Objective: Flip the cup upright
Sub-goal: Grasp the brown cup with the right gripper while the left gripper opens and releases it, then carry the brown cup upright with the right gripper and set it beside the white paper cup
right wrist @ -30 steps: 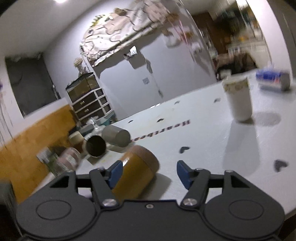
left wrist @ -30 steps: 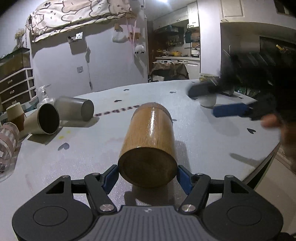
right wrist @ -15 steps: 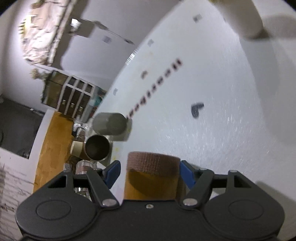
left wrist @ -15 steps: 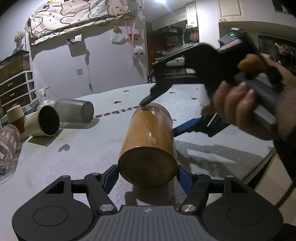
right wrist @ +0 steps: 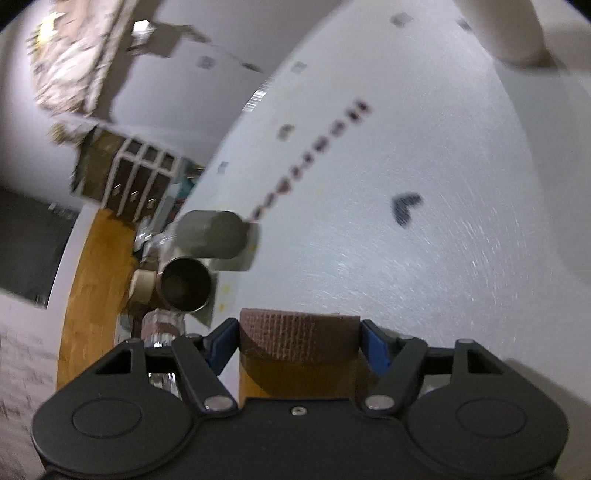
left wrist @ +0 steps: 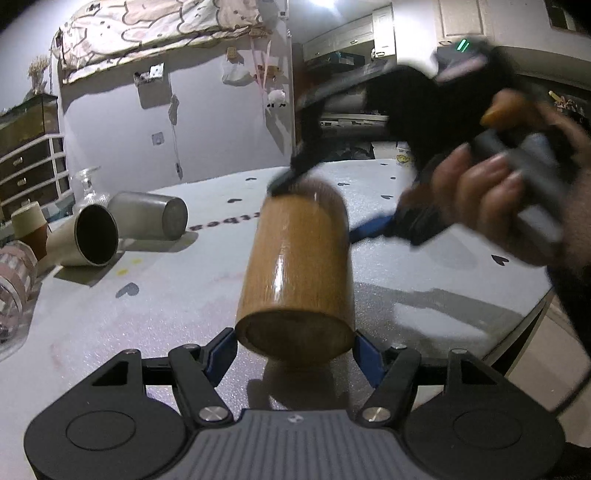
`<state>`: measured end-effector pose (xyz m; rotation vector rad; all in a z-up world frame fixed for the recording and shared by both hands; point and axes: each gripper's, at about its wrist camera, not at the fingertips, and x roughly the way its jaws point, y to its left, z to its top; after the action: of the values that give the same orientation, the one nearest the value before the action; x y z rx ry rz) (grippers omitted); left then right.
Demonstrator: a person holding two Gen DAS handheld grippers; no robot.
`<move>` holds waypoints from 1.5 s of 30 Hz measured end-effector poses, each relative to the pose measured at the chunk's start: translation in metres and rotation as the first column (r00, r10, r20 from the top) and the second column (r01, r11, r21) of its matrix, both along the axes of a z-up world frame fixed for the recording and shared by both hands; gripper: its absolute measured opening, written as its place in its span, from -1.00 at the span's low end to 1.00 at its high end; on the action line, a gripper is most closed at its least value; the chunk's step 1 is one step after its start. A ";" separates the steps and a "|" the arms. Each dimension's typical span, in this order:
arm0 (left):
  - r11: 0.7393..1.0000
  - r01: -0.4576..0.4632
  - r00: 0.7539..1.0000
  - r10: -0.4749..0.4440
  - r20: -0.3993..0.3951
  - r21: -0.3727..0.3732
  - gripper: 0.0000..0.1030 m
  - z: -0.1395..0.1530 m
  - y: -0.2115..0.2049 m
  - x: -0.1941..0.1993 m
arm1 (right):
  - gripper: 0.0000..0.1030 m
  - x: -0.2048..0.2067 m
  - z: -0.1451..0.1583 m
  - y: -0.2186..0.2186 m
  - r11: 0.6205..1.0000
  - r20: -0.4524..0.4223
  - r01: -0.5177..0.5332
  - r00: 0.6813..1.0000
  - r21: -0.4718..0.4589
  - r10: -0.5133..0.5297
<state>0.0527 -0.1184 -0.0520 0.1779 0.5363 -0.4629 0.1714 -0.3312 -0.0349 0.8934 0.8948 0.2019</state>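
A wood-grain cup [left wrist: 299, 273] with a dark brown band at its far end lies on its side on the grey table [left wrist: 147, 314], its base toward me. My left gripper [left wrist: 293, 349] is shut on the cup's base end, a blue pad on each side. My right gripper [right wrist: 299, 341] comes from above and is shut on the brown banded end [right wrist: 299, 332]. In the left wrist view the right gripper [left wrist: 325, 221] is blurred, with a hand around its handle.
Two metal cups lie on their sides at the table's left, one showing its open mouth [left wrist: 92, 236], one its base [left wrist: 151, 220]. A paper cup [left wrist: 29, 229] and a checked object [left wrist: 14, 273] stand at the left edge. A white cup [right wrist: 502, 33] stands farther off.
My right gripper swung over from the right, tipped down over the cup's far end and closed on the brown band. The far end has risen a little. My left gripper kept its grip.
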 end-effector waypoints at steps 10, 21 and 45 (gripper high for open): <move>0.999 0.002 1.000 -0.002 0.007 -0.032 0.61 0.002 0.001 0.000 | 0.38 -0.016 0.075 0.004 0.921 0.277 -0.042 0.947 -0.388 0.160; 0.999 -0.008 1.000 0.008 -0.005 -0.049 0.62 0.000 0.004 0.002 | 0.38 0.031 0.080 -0.041 0.700 0.335 0.209 0.941 -0.683 0.046; 0.997 -0.031 1.000 0.031 0.002 -0.069 0.69 -0.002 0.011 0.004 | 0.45 0.067 0.058 -0.041 0.540 0.388 0.329 0.922 -0.775 -0.004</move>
<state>0.0570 -0.1070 -0.0536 0.1042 0.5189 -0.4503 0.2383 -0.3725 0.0227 0.0119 0.4543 -0.2445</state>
